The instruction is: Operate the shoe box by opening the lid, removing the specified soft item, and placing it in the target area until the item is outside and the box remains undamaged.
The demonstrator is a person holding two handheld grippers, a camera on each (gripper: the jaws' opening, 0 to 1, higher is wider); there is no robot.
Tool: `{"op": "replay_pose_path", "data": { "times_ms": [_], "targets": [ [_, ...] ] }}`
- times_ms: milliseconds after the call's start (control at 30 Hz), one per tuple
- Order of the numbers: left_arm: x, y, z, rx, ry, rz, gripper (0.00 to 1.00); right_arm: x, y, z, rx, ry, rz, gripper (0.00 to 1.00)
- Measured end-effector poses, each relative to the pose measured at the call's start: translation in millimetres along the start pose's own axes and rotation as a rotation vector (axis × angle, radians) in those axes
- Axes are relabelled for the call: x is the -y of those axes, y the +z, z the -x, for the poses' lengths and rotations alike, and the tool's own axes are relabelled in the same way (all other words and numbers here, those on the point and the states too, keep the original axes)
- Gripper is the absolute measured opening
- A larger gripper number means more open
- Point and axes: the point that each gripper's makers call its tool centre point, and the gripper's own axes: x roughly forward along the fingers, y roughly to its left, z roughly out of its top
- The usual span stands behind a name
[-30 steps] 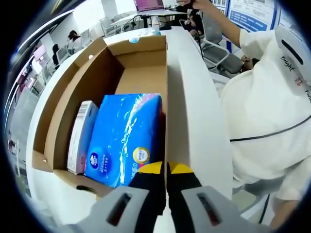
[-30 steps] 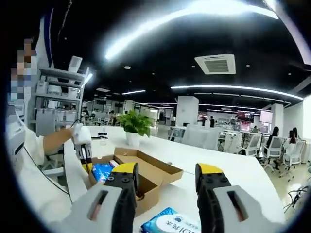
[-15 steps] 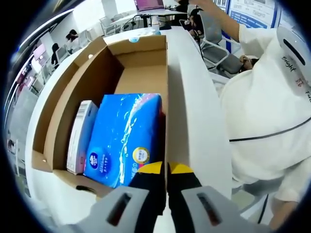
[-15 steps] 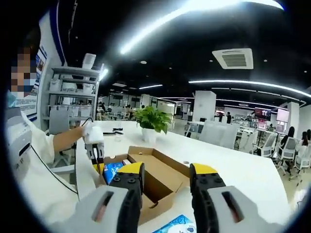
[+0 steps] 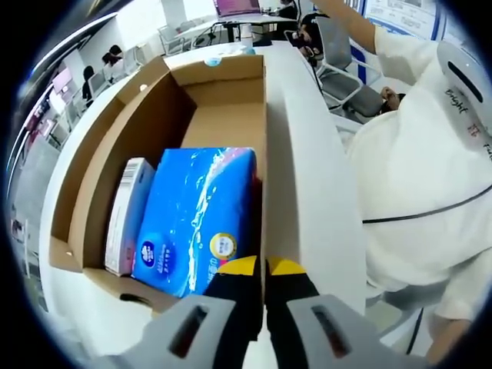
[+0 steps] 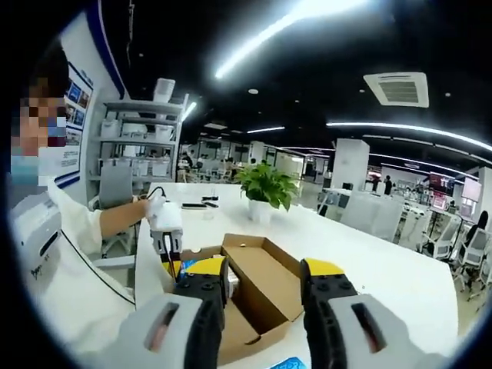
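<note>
A green potted plant (image 6: 268, 191) stands on the white desk (image 6: 384, 269) at 12 o'clock. Grey shelves (image 6: 146, 142) hold boxes at 10 o'clock.

Open-plan office: desk rows, office chairs (image 6: 467, 250), ceiling strip lights (image 6: 300, 34), shelving (image 6: 146, 138).

The open shoe box (image 5: 223, 100) is set on the counter (image 5: 307, 192). Inside it, a tissue pack (image 5: 196, 219) is laid at the near end, with a smaller carton (image 5: 127, 215) stood between the pack and the box's left wall. The left tongs (image 5: 264, 269) are closed on the near right edge of the box. In the right gripper view, a potted plant (image 6: 265, 188) is placed on the counter behind the box, and the right tongs (image 6: 265, 280) are held apart before it.
</note>
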Motion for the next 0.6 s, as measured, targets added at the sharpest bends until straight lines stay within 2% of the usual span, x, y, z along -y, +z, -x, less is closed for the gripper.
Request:
{"op": "replay_pose_path", "data": {
  "times_ms": [133, 333, 400, 467, 567, 600],
  "targets": [
    [0.1, 0.4, 0, 0.0, 0.004, -0.001, 0.01, -7, -3.2, -15, -0.055, 0.024, 0.045, 0.41],
    [0.8, 0.7, -1, 0.002, 0.007, -0.004, 0.01, -17, 7.5, -37, -0.071, 0.082, 0.074, 0.4],
    [-1.9, 0.4, 0, 0.003, 0.006, -0.004, 0.01, -31, 9.8, -45, -0.062, 0.159, 0.125, 0.33],
    [-3.2, 0.2, 0, 0.004, 0.006, -0.004, 0.01, -37, 12.3, -52, -0.058, 0.181, 0.121, 0.28],
    [-4.4, 0.2, 0, 0.005, 0.006, -0.006, 0.01, -44, 12.1, -62, -0.068, 0.204, 0.12, 0.38],
    [-4.7, 0.2, 0, 0.006, 0.006, -0.005, 0.01, -46, 10.4, -65, -0.078, 0.208, 0.134, 0.36]
  ]
}}
